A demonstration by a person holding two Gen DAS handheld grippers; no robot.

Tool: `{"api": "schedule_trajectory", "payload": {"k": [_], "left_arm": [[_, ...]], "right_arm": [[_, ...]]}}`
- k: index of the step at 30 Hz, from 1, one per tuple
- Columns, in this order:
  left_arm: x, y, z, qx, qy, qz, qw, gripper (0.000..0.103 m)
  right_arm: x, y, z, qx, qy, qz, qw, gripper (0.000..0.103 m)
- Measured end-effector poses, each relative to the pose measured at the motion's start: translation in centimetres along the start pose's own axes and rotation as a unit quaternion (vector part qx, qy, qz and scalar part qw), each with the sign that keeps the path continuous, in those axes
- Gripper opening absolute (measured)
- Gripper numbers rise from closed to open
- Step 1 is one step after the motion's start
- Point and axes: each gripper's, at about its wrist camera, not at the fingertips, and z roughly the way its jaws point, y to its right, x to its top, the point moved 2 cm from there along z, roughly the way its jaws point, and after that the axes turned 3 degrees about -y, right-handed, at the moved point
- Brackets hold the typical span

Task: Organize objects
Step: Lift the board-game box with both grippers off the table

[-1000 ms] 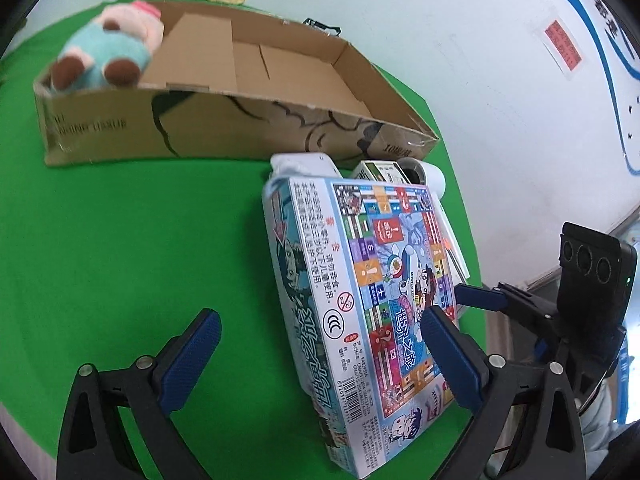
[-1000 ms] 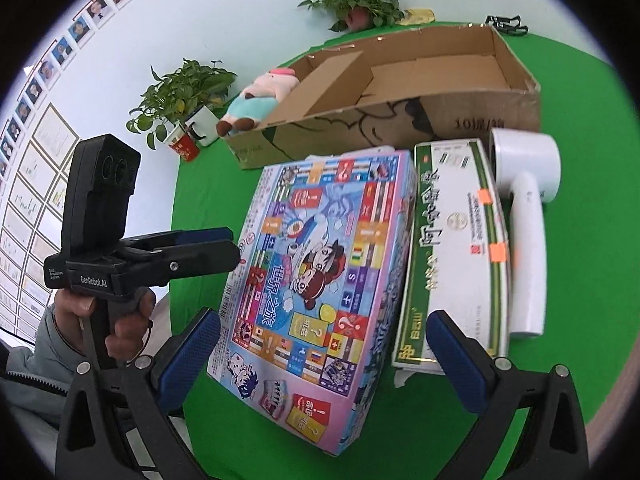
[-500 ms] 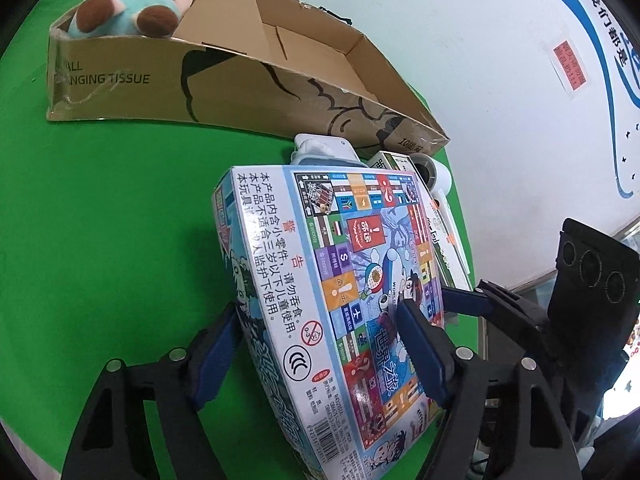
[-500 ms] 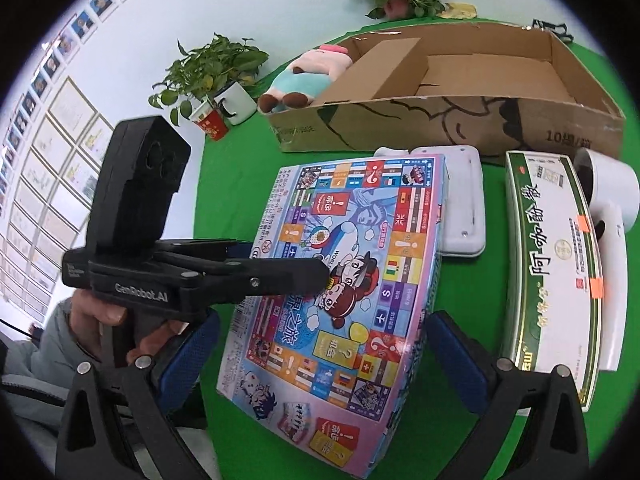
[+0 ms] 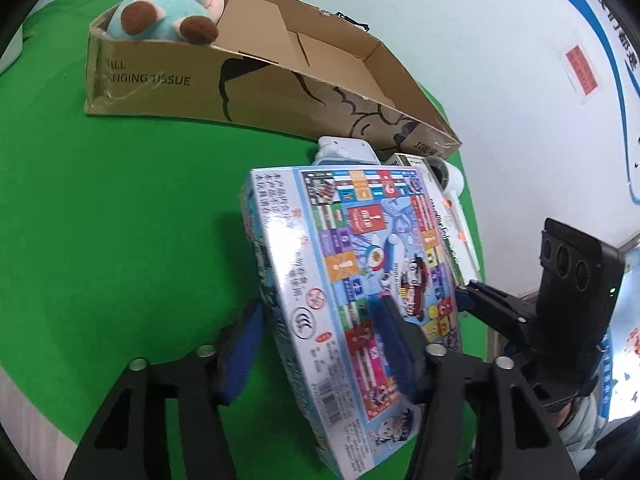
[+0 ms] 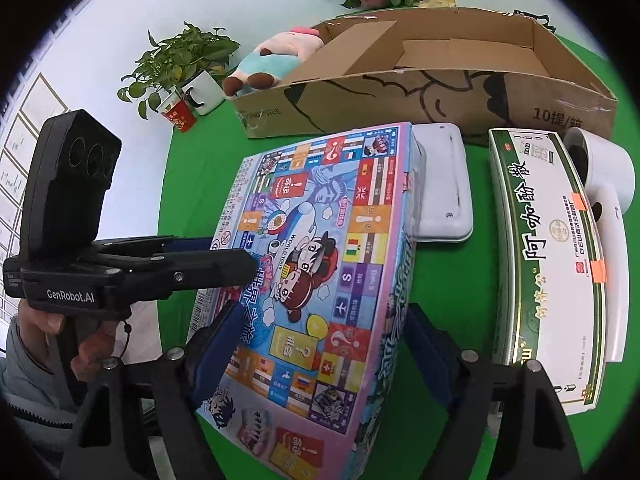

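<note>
Board-game box (image 5: 360, 280) fills the centre of both wrist views, its near end raised off the green bench (image 5: 120, 220) and tilted. Left hand-held gripper (image 5: 320, 344) pinches its near left edge, one pad on the printed top, the other under the side. Right hand-held gripper (image 6: 316, 354) straddles the near short end, blue pads against both long sides, apparently clamping it. The box's long axis runs straight away from both grippers toward the open cardboard carton (image 6: 440, 92) at the upper frame, where a plush toy (image 6: 272, 60) lies at the carton's left end. Both hands are equally near; the carton's bare right part looks the likely destination.
</note>
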Motion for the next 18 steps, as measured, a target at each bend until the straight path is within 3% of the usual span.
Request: {"api": "schedule_trajectory", "payload": {"k": [7, 18], "left_arm": [[0.0, 0.6, 0.0, 0.008, 0.016, 0.006, 0.9998, 0.053], [0.5, 2.0, -2.2, 0.015, 0.076, 0.027, 0.9967, 0.053]], "right_arm": [[0.1, -0.3, -0.5, -0.018, 0.011, 0.015, 1.000, 0.074], [1.6, -0.9, -2.7, -0.049, 0.070, 0.018, 0.996, 0.066]]}}
